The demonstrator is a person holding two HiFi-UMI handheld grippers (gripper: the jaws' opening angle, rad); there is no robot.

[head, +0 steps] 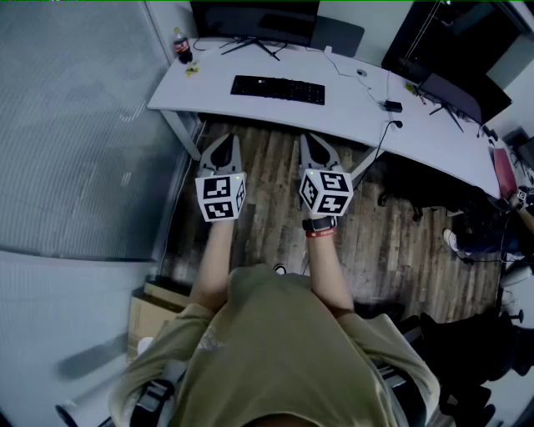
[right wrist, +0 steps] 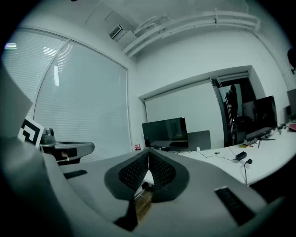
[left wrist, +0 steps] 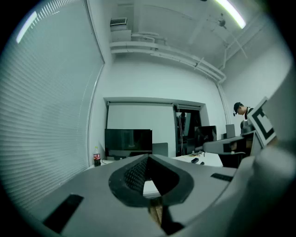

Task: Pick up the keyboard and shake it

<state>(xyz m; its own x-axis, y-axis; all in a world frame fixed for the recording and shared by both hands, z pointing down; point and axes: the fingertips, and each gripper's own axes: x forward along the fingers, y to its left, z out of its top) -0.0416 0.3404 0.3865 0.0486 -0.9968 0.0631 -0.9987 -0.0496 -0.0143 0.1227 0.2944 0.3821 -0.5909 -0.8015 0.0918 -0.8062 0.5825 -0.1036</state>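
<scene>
Left tool (head: pixel 224 138), right tool (head: pixel 311 138) closed, red-labelled bottle (head: pixel 183 47)

Left gripper (head: pixel 231 138) and right gripper (head: pixel 306 138) hang side by side over wooden floor (head: pixel 267 217), short of the keyboard (head: pixel 278 89).

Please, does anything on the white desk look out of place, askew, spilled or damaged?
Nothing stands out. The keyboard lies flat on the desk, in front of the monitor and roughly in line with it. The bottle stands upright at the left corner, with no spill near it. A black adapter with its cables lies at the right.
</scene>
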